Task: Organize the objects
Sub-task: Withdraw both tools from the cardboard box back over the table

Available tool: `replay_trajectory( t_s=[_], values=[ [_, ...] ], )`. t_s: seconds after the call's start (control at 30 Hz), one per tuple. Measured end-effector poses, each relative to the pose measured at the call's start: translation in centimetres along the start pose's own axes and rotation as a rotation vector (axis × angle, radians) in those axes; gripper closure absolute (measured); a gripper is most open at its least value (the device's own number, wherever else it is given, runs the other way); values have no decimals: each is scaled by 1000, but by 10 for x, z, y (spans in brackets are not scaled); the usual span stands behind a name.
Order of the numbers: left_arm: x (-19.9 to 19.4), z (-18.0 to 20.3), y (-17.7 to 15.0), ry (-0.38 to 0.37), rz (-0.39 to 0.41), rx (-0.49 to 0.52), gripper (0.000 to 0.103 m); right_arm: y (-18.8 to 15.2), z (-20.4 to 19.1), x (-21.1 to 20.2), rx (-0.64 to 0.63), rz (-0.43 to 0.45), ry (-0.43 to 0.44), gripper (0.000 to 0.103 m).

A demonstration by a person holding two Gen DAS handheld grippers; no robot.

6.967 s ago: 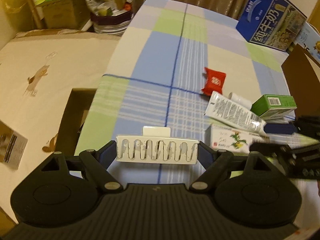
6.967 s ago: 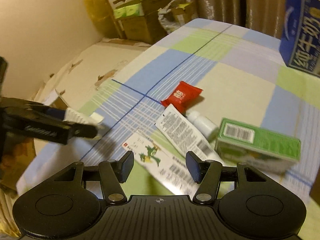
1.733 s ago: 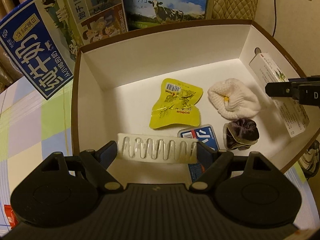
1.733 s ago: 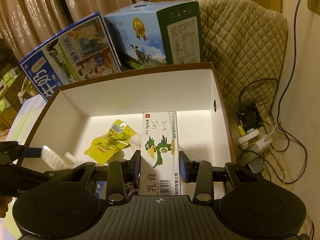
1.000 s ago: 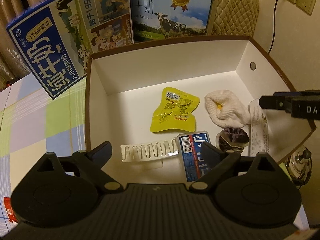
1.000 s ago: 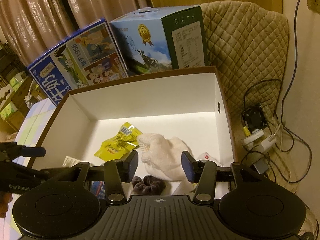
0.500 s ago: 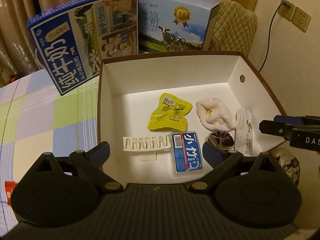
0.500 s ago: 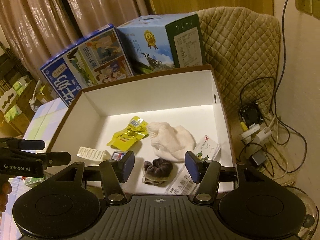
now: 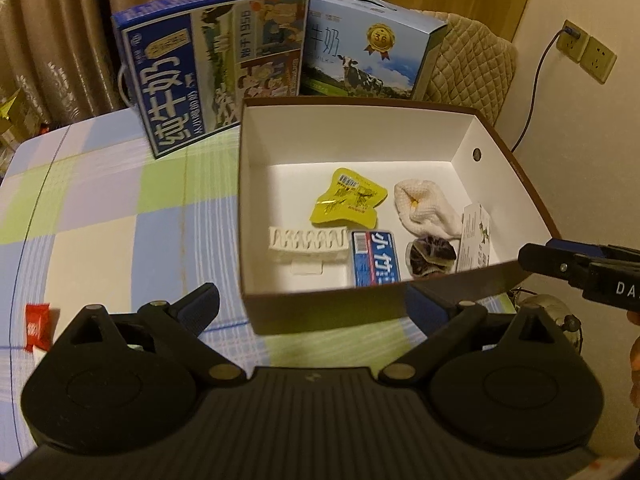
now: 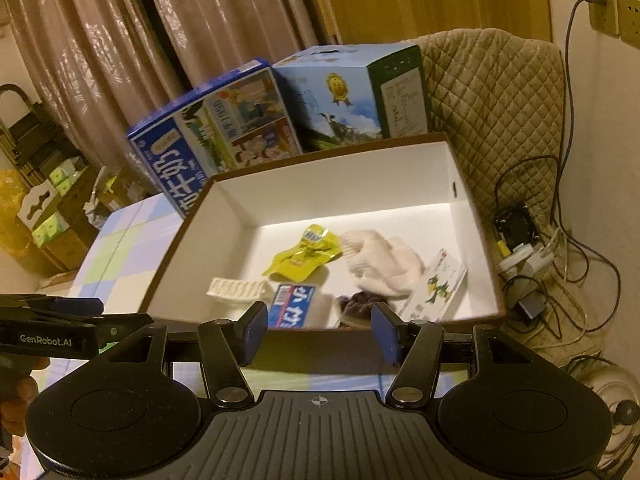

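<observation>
A brown cardboard box (image 9: 320,308) with white inside stands on the checked tablecloth. Inside lie a white ridged holder (image 9: 307,240), a yellow snack pouch (image 9: 348,200), a blue packet (image 9: 375,258), a cream knitted cloth (image 9: 422,208), a dark scrunchie (image 9: 431,255) and a white medicine carton (image 9: 474,236) leaning on the right wall. My left gripper (image 9: 312,306) is open before the box's near wall, holding nothing. My right gripper (image 10: 320,330) is also open and empty at the near wall; the same holder (image 10: 236,289) and carton (image 10: 438,286) show beyond it.
Two milk cartons (image 9: 208,64) (image 9: 368,44) stand behind the box, with a quilted chair (image 10: 492,120) further back. A red sachet (image 9: 37,326) lies on the cloth at the left. Cables and a power strip (image 10: 524,256) are on the floor to the right.
Both grippers let go of their loads, the holder and the carton, into the box earlier and have since pulled back toward me and up, out over the near wall.
</observation>
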State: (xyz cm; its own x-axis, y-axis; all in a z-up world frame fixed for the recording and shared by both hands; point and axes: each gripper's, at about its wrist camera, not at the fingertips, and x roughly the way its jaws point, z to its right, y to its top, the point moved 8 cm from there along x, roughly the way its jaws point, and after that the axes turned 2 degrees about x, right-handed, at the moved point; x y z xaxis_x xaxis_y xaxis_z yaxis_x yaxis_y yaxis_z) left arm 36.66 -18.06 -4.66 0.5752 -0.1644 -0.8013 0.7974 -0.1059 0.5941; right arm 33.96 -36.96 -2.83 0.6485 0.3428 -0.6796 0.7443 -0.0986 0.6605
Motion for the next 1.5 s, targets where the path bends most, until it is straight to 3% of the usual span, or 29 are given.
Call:
replay_trajectory(
  t_s=[0.4, 1.07, 1.5],
  values=[
    [-34, -38, -56, 22, -32, -64, 5, -44, -48, -4, -24, -58, 33, 48],
    [-82, -147, -151, 116, -89, -226, 5, -119, -154, 28, -112, -192, 116, 48],
    [-89, -204, -177, 172, -116, -287, 5, -147, -197, 58, -141, -257, 127, 48]
  ],
)
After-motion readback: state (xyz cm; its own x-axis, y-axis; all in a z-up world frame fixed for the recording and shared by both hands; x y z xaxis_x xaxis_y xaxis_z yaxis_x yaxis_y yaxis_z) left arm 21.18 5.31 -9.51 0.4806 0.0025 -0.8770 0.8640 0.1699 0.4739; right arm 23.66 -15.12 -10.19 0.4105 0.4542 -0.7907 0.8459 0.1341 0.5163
